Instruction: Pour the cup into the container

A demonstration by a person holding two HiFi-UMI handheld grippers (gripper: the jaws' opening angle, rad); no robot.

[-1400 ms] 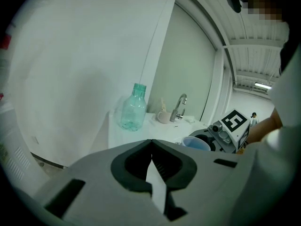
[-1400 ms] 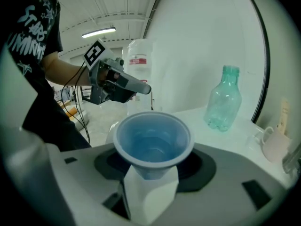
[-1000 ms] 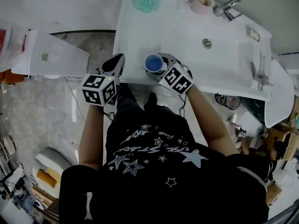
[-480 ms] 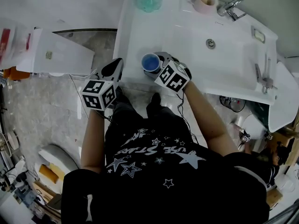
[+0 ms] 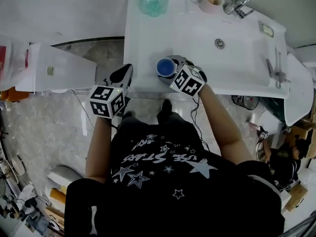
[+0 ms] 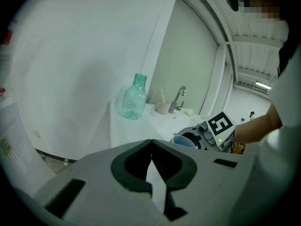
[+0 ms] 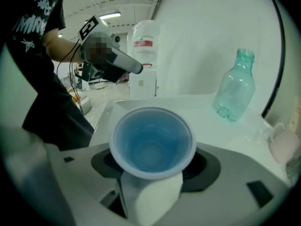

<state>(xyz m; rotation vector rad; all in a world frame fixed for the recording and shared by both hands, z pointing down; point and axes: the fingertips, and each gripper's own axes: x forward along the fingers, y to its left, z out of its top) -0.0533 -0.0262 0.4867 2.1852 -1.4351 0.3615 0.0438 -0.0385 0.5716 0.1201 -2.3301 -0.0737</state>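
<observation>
Before the washbasin counter (image 5: 148, 38), the person's black T-shirt (image 5: 168, 181) bears white lettering among stars; only "STAR" reads with any certainty. Past the counter, a big water bottle (image 7: 146, 34) wears a red label, too small to read.

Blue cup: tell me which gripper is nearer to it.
Right. The blue cup stands between the opening jaws of the right gripper; the left gripper, jaws together, hangs apart to the cup's left, beside the front edge of the sink.

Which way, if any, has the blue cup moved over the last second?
No. The blue cup stays at the front edge of the counter, at the same spot left of the drain.
</observation>
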